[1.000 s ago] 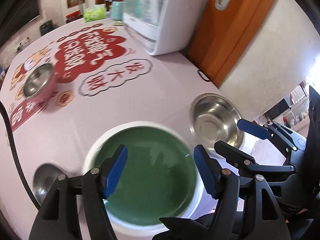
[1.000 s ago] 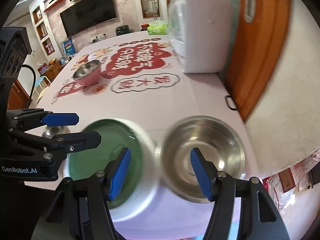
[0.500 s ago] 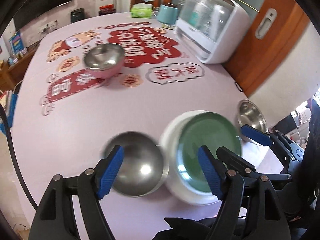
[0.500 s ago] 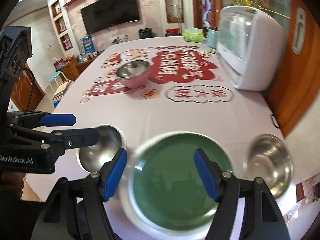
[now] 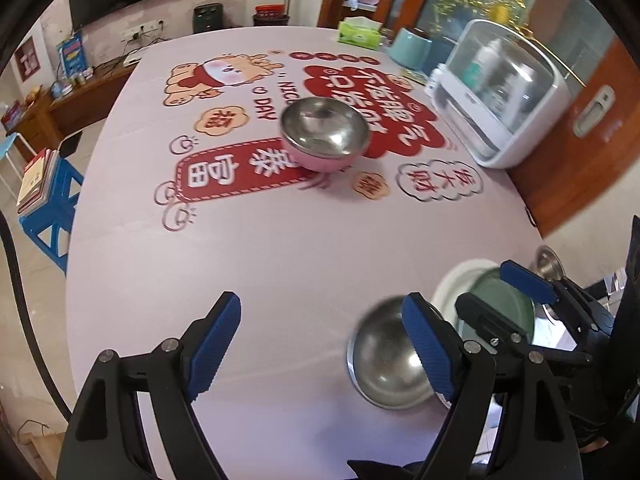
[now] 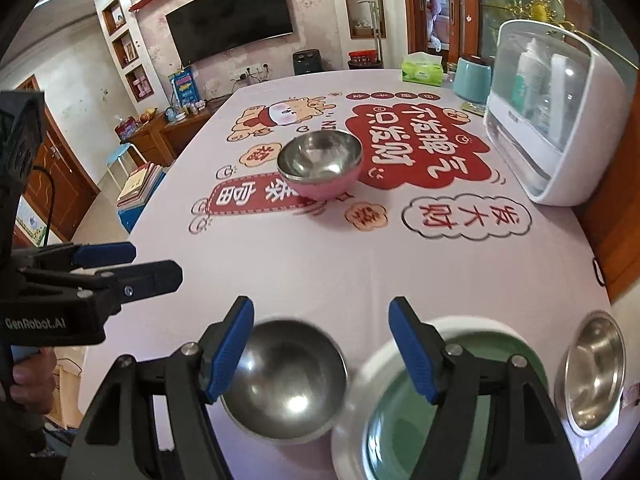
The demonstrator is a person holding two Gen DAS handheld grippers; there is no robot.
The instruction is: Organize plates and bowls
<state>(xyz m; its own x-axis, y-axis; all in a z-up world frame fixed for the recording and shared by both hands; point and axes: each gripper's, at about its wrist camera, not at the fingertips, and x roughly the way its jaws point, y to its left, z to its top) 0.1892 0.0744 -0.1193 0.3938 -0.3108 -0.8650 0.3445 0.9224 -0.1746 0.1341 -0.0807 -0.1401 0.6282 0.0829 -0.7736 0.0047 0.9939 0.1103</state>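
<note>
A pale pink cloth printed with red banners and cartoon figures is covering the bench (image 6: 400,264). Near its middle a pink bowl (image 6: 320,168) (steel-lined) is sitting on the print. Along the near edge a steel bowl (image 6: 286,380), a green plate (image 6: 404,420) and a second steel bowl (image 6: 596,372) at the near right corner are lying in a row. A white cabinet (image 6: 560,128) is standing at the right edge, a tissue box (image 6: 422,70) at the far edge. A television (image 6: 230,36) is hanging on the far wall. The left gripper (image 5: 320,344) and right gripper (image 6: 322,348) are hovering with fingers wide, holding nothing.
</note>
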